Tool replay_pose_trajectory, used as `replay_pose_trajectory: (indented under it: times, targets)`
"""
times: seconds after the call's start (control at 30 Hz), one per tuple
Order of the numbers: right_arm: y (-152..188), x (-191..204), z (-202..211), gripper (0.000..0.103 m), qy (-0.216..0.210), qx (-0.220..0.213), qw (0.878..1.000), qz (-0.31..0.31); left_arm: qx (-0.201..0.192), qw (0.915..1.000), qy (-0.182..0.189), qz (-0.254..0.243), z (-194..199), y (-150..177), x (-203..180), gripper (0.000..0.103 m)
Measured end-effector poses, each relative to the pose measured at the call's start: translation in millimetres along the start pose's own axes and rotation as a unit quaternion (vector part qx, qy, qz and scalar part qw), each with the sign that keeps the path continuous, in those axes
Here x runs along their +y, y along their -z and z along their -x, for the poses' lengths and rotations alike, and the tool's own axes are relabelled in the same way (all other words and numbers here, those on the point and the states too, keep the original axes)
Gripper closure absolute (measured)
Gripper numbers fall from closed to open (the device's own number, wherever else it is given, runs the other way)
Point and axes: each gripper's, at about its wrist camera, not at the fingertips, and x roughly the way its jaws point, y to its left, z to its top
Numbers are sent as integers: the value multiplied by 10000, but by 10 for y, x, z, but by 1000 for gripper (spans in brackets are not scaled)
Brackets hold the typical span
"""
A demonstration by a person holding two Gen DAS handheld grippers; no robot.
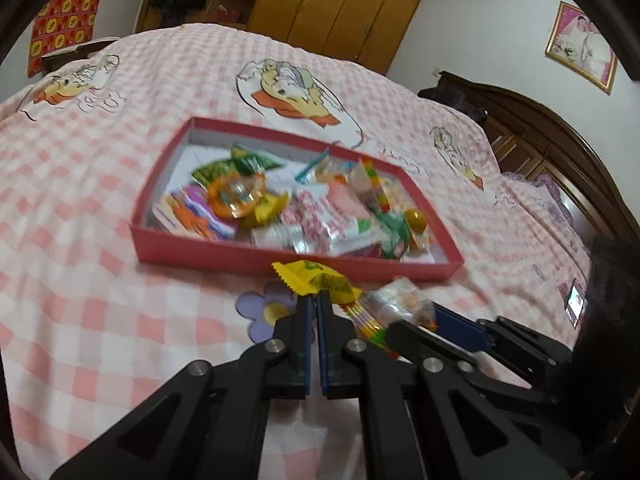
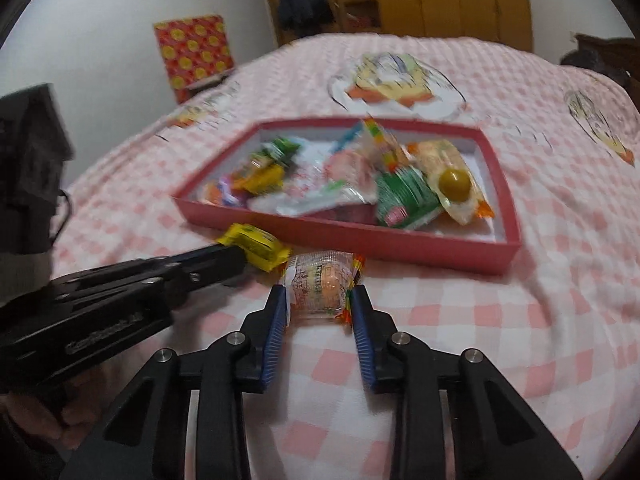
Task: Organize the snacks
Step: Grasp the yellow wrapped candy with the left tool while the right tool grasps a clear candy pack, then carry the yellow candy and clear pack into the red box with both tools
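Yellow wrapper (image 1: 316, 282) is pinched in your left claw (image 1: 316, 300), pads pressed together on its near end; it sits on the bed (image 1: 80, 280) just short of the red box's (image 1: 280, 258) near wall. Your right claw (image 2: 320, 300) has just been closing around the clear snack pack (image 2: 320, 284); both blue pads touch its crinkled sides, so I read it as gripped, though the hold looks light. That pack also lies on the bed, just beside the yellow one and close to the box. Judgement: both picks are made, and the lift into the box comes next. Before raising, squeeze the right claw only until the film stops slipping, since the contents look crushable. Lift both clear of the box wall, as a snag there could tip the box. Drop the pieces into bare floor at the far left corner, not onto the heap. Frames are blurred, so the exact pad contact is uncertain.
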Motion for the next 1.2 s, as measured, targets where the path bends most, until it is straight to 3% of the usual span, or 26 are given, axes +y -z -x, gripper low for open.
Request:
replay_pose_trajectory:
  times: [0.17,0.33,0.4,0.53,0.57,0.6,0.67,0.7,0.73,0.8,0.87,0.93,1.0,1.1,1.2]
  targets:
    - [-399,-9,159,70,-197,-480,9986,-122,-212,9998,-35,22,115,-397,31,101]
    - [-832,-294,-171,70,-36,-747,9960,-493,-450,9984,-336,61,-83,-714,118,102]
    - [-845,-358,-236,70,58,-779,9952,-583,-451,9975,-550,-24,-123,-673,150,102]
    - [-736,-431,-278,70,152,-1035,9933,-495,-259,9984,-477,-181,-153,-491,149,100]
    - [-743,-463,-293,70,121,-1026,9933,-527,-42,9989,-403,-222,-175,-415,98,99]
    - [-746,-498,-320,70,65,-982,9933,-609,141,9990,-329,-274,-194,-356,52,93]
    - [-741,-563,-299,69,-54,-1050,9918,-721,191,9978,-339,-531,-188,-232,-129,67]
    - [-733,-595,-280,69,-94,-1097,9908,-784,303,9970,-332,-632,-224,-199,-212,43]
    - [-728,-642,-257,69,-125,-1145,9896,-866,441,9963,-261,-694,-284,-164,-284,34]
    - [-723,-688,-229,69,-101,-1160,9891,-902,576,9951,-291,-755,-389,-78,-380,34]
    - [-716,-701,-181,69,-15,-1202,9889,-872,622,9925,-599,-870,-497,21,-456,37]
    - [-720,-715,-164,69,-19,-1224,9886,-873,609,9897,-1034,-781,-593,55,-424,79]
    - [-719,-716,-174,69,-45,-1201,9889,-872,506,9936,-870,-507,-531,53,-334,81]
    - [-718,-683,-165,69,-34,-1178,9899,-782,108,9925,-1109,-507,-282,18,-320,83]
    - [-724,-633,-148,69,4,-1180,9908,-669,-167,9942,-1007,-350,-45,-92,-290,83]
